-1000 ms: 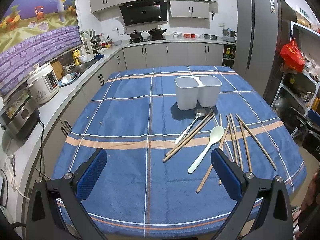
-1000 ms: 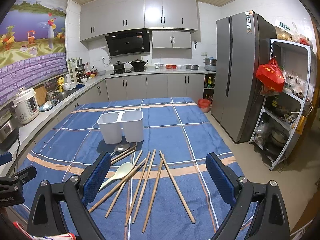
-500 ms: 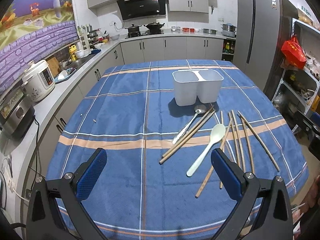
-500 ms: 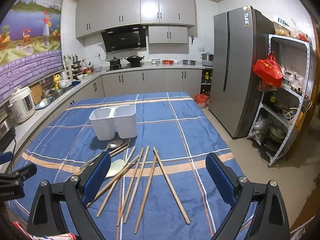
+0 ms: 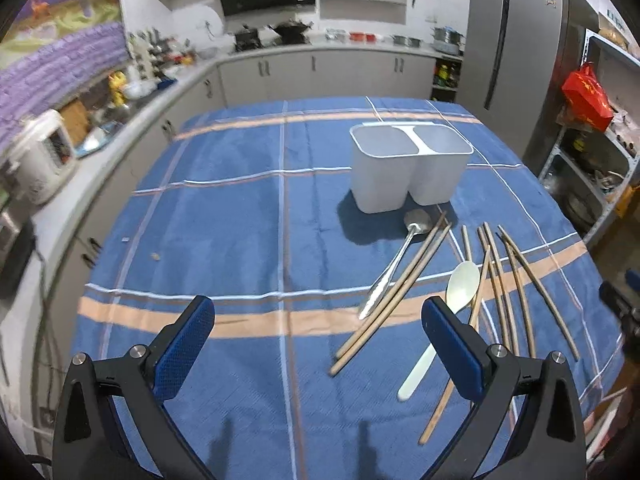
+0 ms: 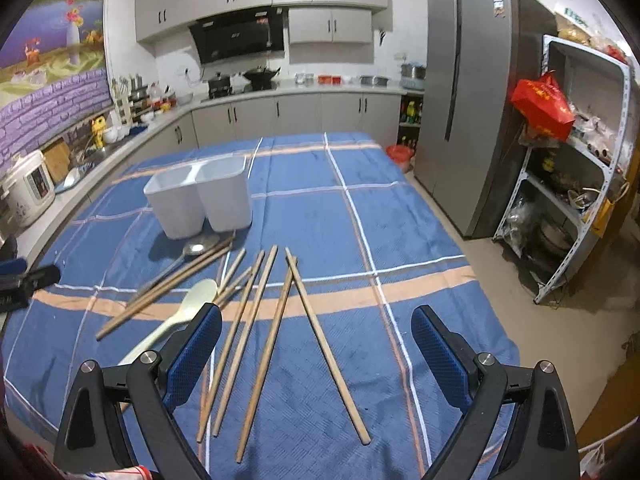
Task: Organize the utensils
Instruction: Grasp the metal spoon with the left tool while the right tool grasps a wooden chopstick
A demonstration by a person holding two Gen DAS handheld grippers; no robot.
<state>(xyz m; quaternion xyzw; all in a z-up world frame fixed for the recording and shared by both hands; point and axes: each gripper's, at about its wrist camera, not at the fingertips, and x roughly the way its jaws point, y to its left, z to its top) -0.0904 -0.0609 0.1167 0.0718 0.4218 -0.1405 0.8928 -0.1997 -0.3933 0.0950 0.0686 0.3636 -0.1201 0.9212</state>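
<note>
Grippers: left gripper [image 5: 318, 344] and right gripper [image 6: 316, 344] both spread wide, empty.
Advice: pinch one chopstick [image 6: 326, 344] mid-shaft, drop upright into bin [image 6: 200, 196].

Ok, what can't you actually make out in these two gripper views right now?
- Holder compartments: floors hidden by its walls in both views.
- Pale spoon: handle end behind the right gripper's finger, right wrist view.
- Chopsticks: near ends behind the left gripper's finger, left wrist view; count unsure.
- Counter items: blurred, left wrist view.
</note>
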